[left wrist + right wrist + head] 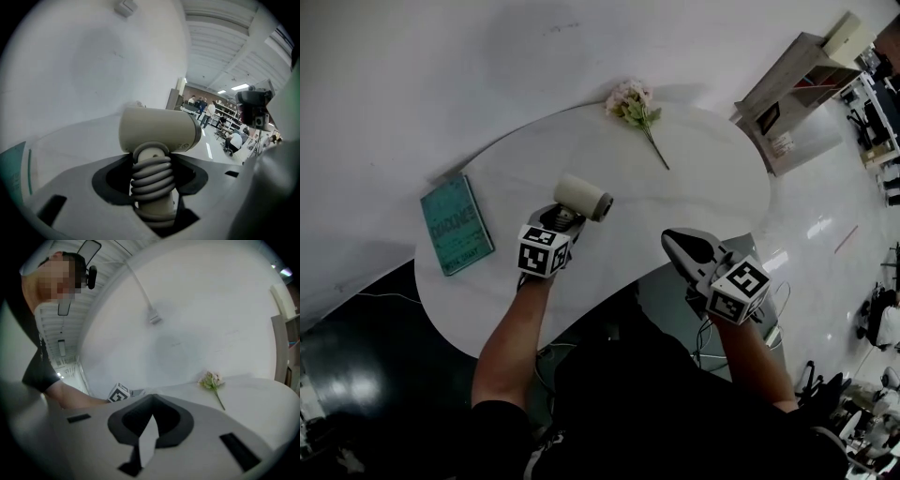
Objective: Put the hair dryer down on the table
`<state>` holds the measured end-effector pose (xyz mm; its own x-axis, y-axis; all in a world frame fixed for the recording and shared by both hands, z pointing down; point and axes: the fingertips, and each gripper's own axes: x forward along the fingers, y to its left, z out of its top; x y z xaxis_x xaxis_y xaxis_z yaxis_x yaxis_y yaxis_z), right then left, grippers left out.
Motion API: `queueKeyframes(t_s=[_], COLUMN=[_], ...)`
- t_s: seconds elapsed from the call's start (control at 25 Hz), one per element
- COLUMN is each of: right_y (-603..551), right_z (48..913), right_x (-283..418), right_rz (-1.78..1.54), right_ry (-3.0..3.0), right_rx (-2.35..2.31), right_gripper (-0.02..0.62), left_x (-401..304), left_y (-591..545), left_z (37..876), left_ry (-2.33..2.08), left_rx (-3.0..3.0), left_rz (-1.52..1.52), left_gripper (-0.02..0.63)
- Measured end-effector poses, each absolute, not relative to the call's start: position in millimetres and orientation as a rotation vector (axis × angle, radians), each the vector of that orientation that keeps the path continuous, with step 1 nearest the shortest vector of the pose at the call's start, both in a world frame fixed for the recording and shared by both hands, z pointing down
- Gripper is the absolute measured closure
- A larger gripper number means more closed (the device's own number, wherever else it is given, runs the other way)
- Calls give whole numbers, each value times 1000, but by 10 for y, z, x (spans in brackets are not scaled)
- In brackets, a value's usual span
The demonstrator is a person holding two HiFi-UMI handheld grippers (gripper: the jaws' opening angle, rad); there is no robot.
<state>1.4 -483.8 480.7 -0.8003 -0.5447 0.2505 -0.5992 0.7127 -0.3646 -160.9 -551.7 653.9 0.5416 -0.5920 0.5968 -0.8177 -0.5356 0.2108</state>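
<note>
Head view: your left forearm reaches out over the white tabletop point(694, 178), and the left hand-held gripper point(563, 220) is clamped on the handle of the dryer point(583, 197). The cream barrel lies crosswise above the jaws. The dryer is over the middle of the tabletop, between the book point(457, 224) on the left and the flower point(636, 108) at the far edge. You cannot tell here whether it touches the surface. Your right arm is bent closer in. The right hand-held gripper point(678, 240) hangs at the near edge of the tabletop, its jaws drawn to a point, well apart from the dryer. A shelf point(797, 89) stands on the glossy floor point(825, 216) at upper right.

Left gripper view: the jaws close from both sides on the dryer's point(159, 131) handle, which has a grey cord point(151, 176) wound round it. The barrel sits just above the jaws, its end facing right. The teal book point(14, 173) shows at the left edge. People point(206, 110) stand far back in the room.

Right gripper view: the right hand-held gripper point(151, 400) points almost level across the tabletop point(262, 399). Its jaws meet at the tips, with nothing between them. The flower point(212, 382) lies ahead to the right, your left forearm point(70, 398) ahead to the left. Behind is a plain white wall point(197, 324).
</note>
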Motion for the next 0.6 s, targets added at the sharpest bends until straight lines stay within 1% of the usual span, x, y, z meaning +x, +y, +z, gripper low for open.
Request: queueKeyframes(t_s=[0.6], right_y=[-4965], right_z=[4886], right_x=[241], right_rz=[649], right_ry=[-2737], right_rx=[966], right_gripper=[589], left_x=[-1511], left_y=[-5769], left_z=[7072], left_ry=[-1059], left_rx=[2256], left_rz=[855], left_gripper=[371])
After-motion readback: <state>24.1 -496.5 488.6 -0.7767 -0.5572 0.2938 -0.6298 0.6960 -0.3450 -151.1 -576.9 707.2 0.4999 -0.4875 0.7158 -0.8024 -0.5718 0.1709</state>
